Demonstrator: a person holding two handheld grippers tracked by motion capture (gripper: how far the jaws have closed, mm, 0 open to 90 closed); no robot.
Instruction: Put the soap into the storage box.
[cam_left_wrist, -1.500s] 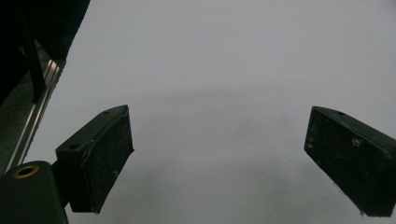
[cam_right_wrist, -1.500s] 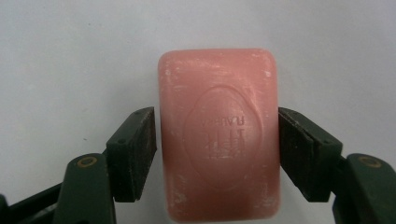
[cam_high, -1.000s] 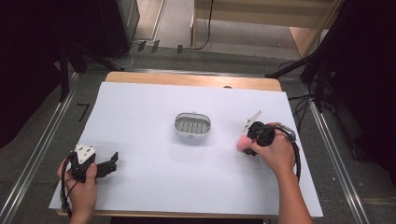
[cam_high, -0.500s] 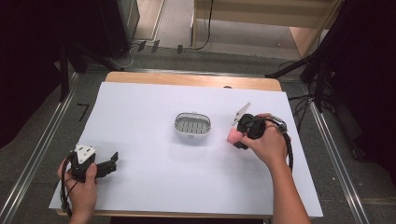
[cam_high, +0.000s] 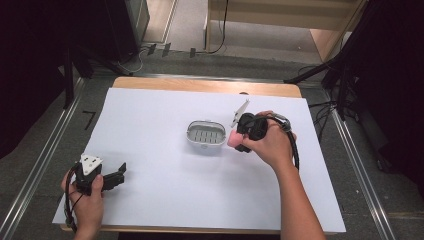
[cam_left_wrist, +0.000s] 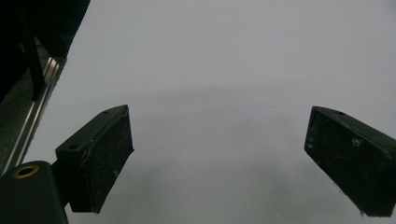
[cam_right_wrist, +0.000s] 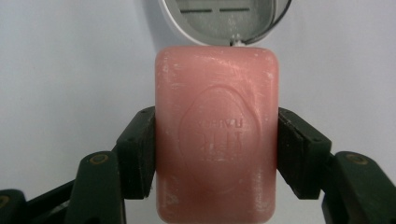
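Observation:
A pink bar of soap (cam_right_wrist: 215, 135) sits clamped between both jaws of my right gripper (cam_right_wrist: 215, 154), which is shut on it. From above, the soap (cam_high: 233, 138) hangs just right of the grey-white soap dish (cam_high: 206, 135), and the right gripper (cam_high: 240, 141) is lifted off the sheet. The dish's rim (cam_right_wrist: 219, 39) lies just beyond the soap in the right gripper view. My left gripper (cam_high: 118, 173) rests at the table's front left, open, with bare white sheet between its fingers (cam_left_wrist: 100, 154).
A large white sheet (cam_high: 165, 190) covers the wooden table (cam_high: 200, 86). Metal rails (cam_high: 45, 150) run along both sides of the table, and dark stands and cables (cam_high: 345, 90) are at the far right.
The right hand has carried the soap leftward and up, from well right of the dish to beside its right rim. The left hand has stayed put.

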